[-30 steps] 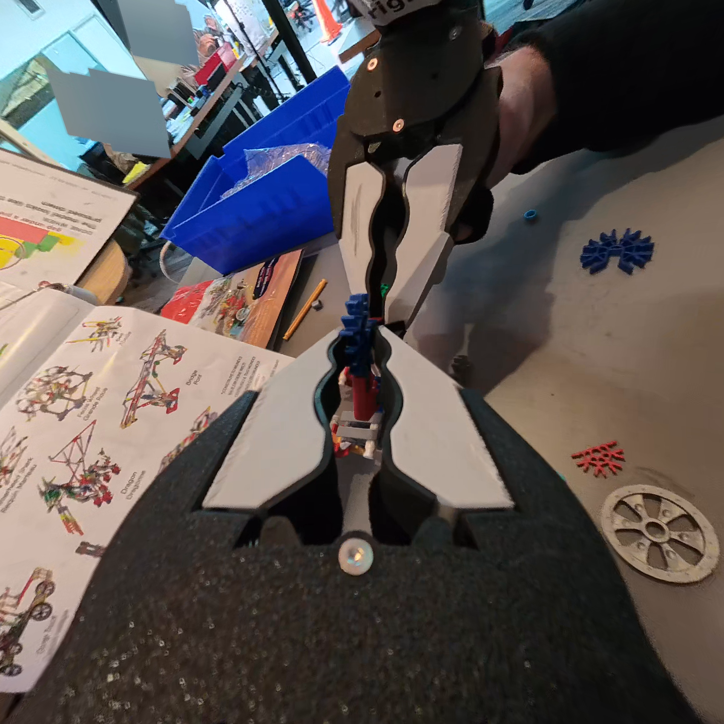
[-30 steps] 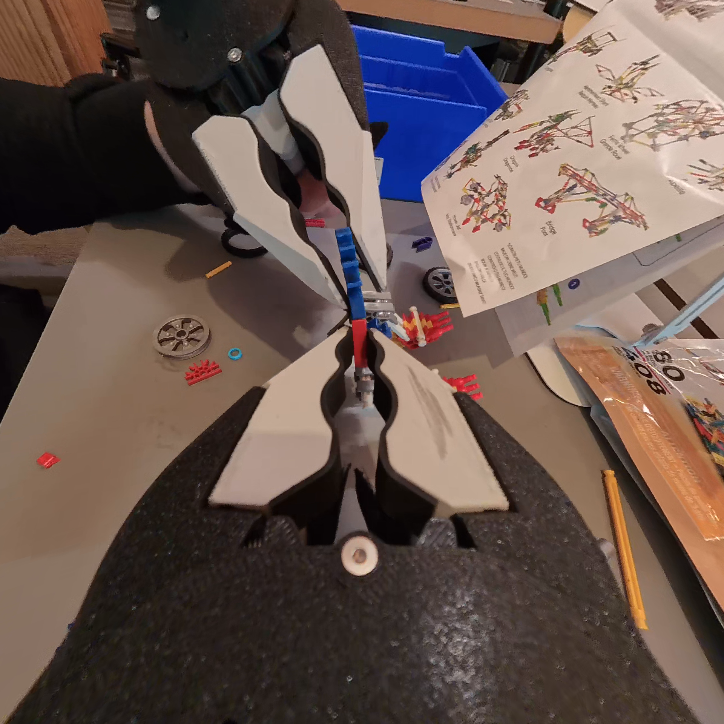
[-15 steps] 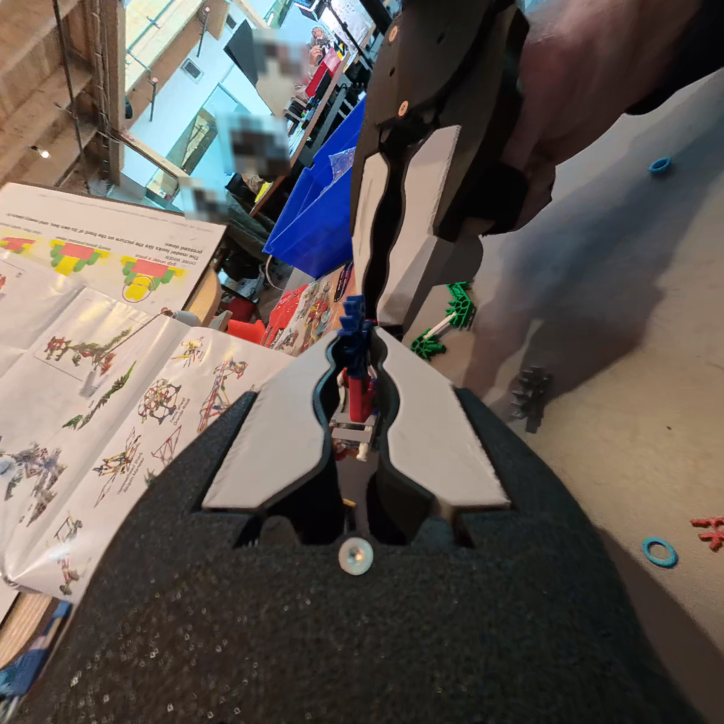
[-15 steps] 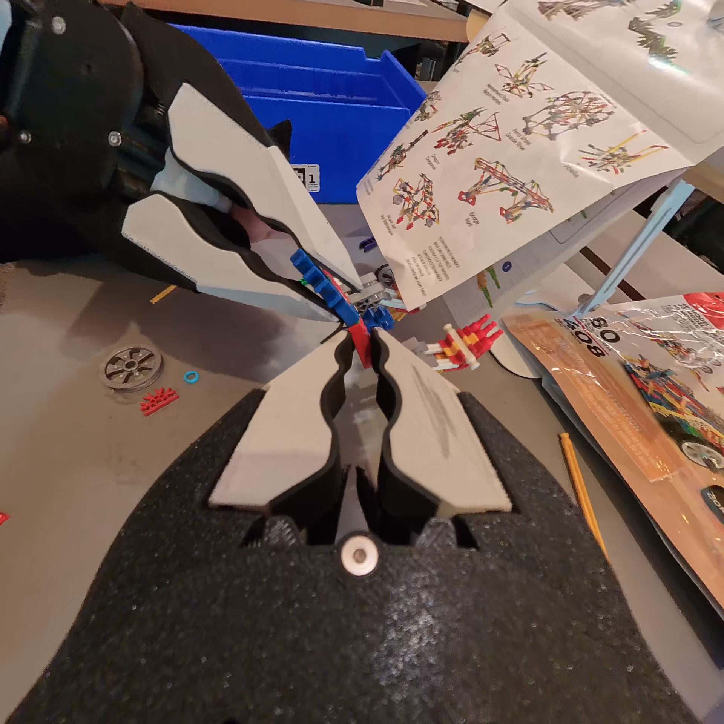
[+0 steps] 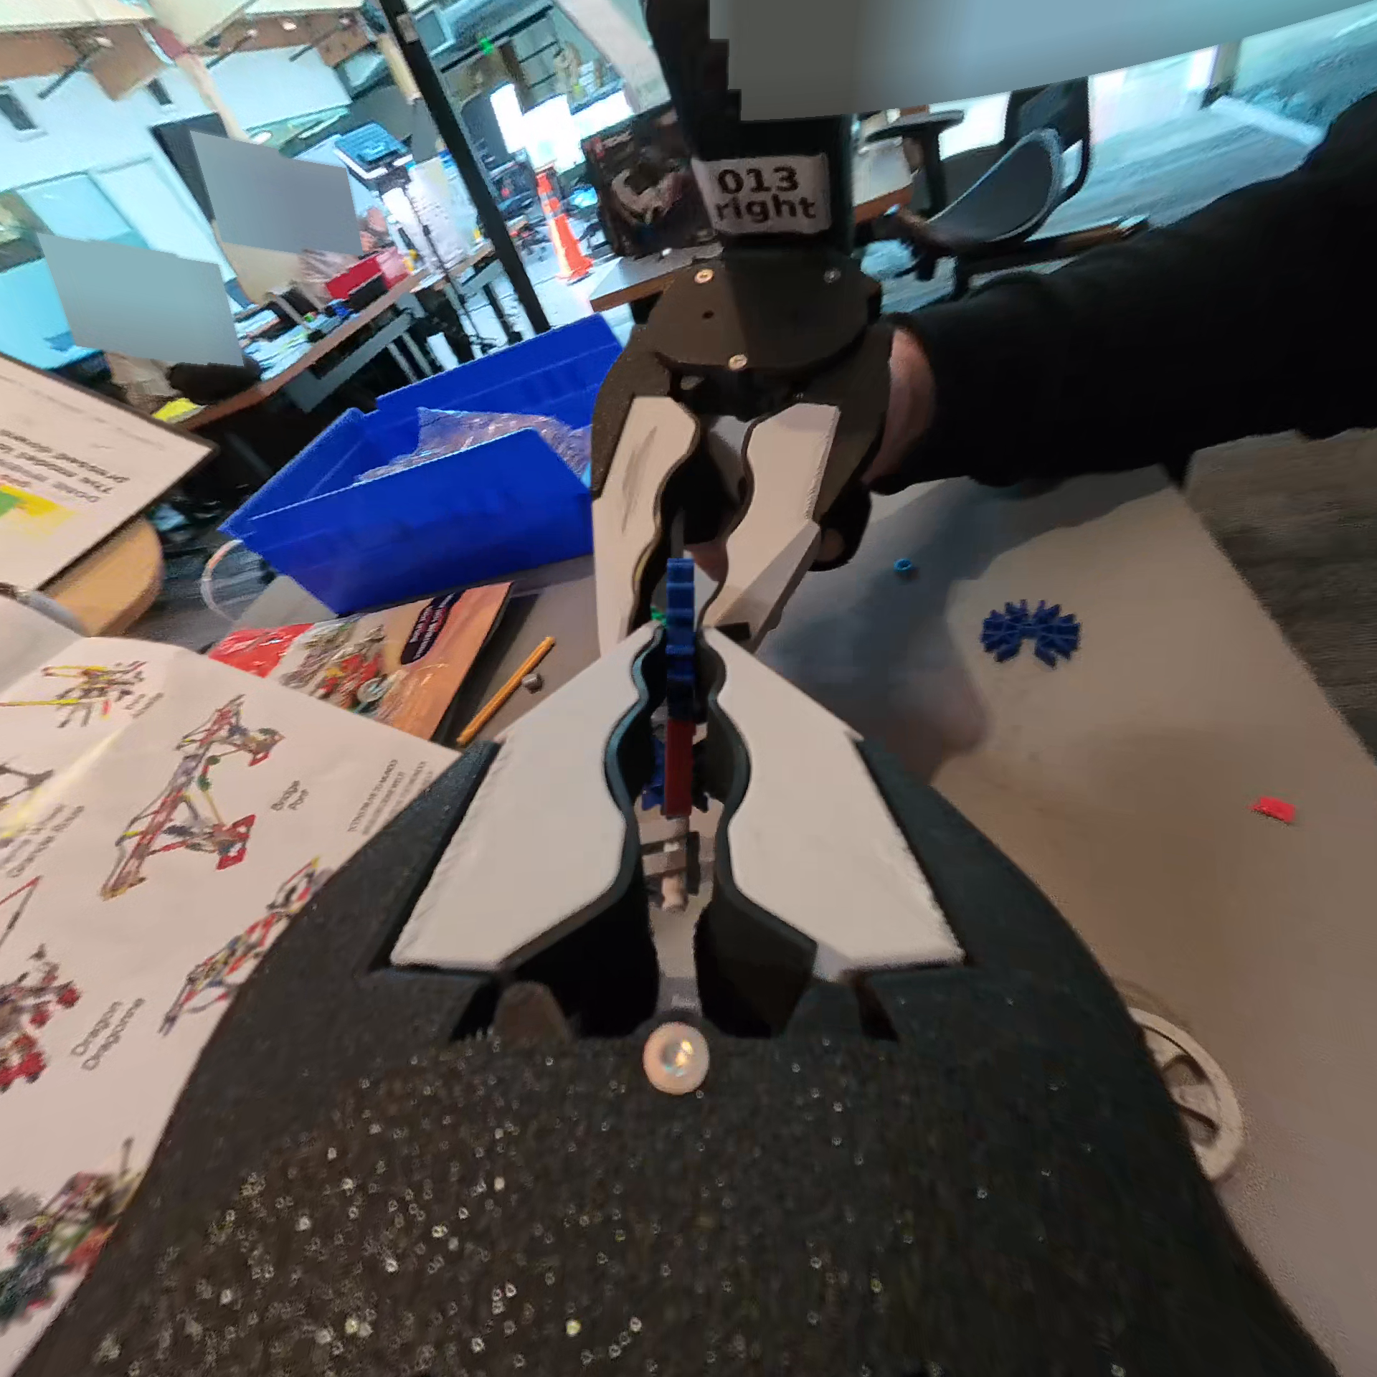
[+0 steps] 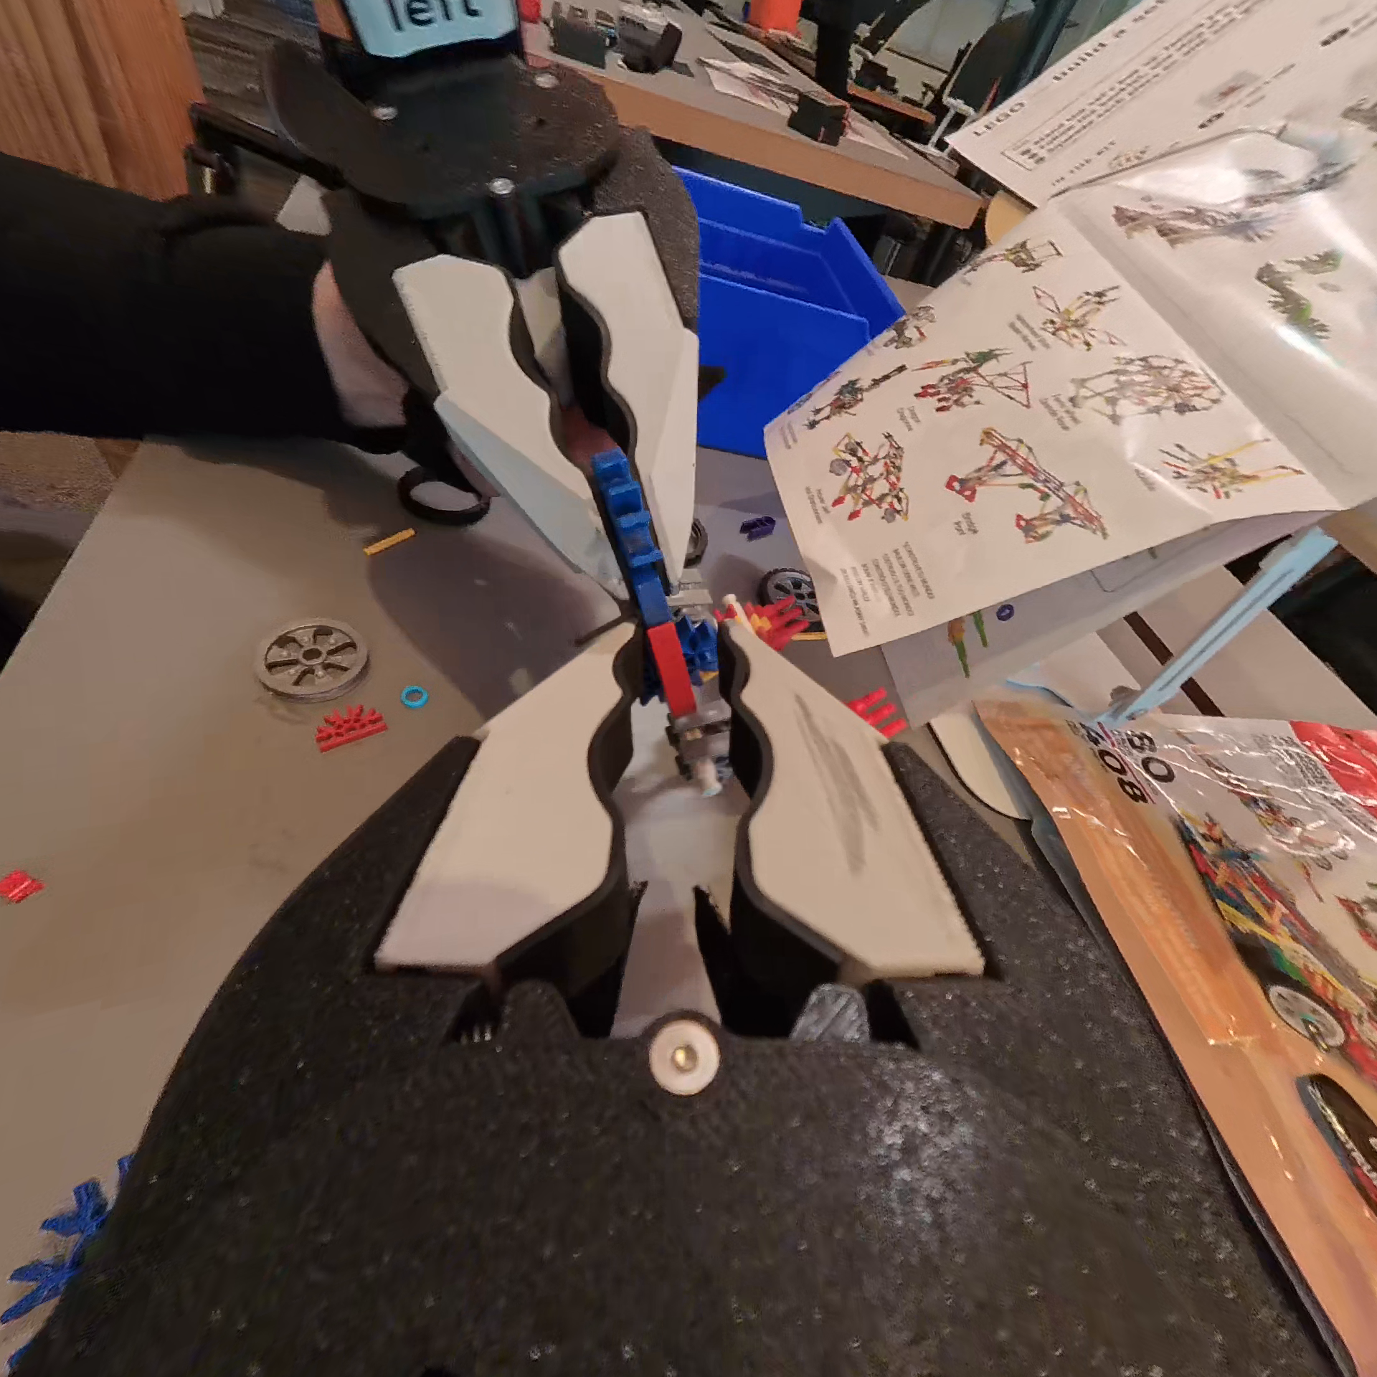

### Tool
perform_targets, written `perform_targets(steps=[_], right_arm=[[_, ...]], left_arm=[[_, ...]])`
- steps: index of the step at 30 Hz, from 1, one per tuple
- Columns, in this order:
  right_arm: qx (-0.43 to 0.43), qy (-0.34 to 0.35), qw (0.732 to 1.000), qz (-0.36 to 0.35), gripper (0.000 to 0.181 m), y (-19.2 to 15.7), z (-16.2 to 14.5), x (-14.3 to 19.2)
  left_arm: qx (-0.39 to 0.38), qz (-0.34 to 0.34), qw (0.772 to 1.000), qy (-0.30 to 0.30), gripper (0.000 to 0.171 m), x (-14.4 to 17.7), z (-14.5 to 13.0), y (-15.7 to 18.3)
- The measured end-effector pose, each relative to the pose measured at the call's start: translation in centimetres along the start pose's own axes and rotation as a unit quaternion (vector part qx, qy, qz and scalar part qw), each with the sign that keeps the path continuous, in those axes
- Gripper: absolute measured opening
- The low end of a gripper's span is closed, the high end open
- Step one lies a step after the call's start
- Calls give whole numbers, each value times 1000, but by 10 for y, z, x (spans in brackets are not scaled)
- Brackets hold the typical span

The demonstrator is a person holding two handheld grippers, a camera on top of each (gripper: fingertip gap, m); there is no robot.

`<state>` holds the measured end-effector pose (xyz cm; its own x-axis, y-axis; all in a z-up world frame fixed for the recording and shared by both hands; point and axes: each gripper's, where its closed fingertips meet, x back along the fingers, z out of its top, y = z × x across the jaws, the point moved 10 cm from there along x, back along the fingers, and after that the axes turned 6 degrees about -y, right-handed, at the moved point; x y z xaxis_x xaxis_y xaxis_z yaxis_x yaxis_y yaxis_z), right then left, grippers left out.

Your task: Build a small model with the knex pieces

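1. the left gripper (image 5: 682, 632) is clenching its jaws on a small toy assembly (image 5: 678, 752), pinching the blue toothed piece (image 6: 630, 521) edge-on between the fingertips.
2. the assembly is hanging in the air above the grey table (image 5: 1080, 857), between the two grippers, which are meeting tip to tip.
3. the right gripper (image 6: 679, 633) is standing with its jaws parted; the red piece (image 6: 665, 667) and the grey and white parts below it are lying in the gap. the red piece is sitting close against one finger, and whether it is touching cannot be told.
4. a black-sleeved hand is holding each gripper.
5. around the grippers, the following are lying on the table:
   - a grey spoked wheel (image 6: 313, 659), a red connector (image 6: 350, 726) and a blue ring (image 6: 414, 697), near one another;
   - a blue snowflake-shaped pair (image 5: 1030, 632), well apart from them;
   - a yellow rod (image 5: 507, 689) beside a printed packet (image 6: 1192, 894).
6. a blue bin (image 5: 447, 514) is standing behind the grippers, and an illustrated sheet (image 5: 186, 782) is spreading out on the left gripper's side.
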<state>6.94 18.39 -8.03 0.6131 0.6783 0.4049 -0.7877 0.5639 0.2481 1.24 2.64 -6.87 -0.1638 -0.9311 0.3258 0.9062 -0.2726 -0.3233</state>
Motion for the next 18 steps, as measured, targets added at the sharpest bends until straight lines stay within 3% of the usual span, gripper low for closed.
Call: perform_targets(steps=[2,3,5,9,13,18], right_arm=[[2,6,1000,26,18,-3,1,0],[1,8,999,39,7,-5,2,-1],[0,-1,999,46,4,-6,1,-1],[-13,-18,999,46,4,-4,-3,-5],[-16,-29,998,54,3,-6,-5,-9],[-28,-42,997,62,3,-6,-8,-13]], left_arm=[[20,-33,999,16,1,1,0,-1],[22,-36,999,23,2,1,-1,-1],[30,-41,999,20,4,0,-3,-2],[17,-23,999,22,13,7,4,-3],[-40,4,999,-32,6,7,5,2],[-69,17,994,-79,9,5,4,5]])
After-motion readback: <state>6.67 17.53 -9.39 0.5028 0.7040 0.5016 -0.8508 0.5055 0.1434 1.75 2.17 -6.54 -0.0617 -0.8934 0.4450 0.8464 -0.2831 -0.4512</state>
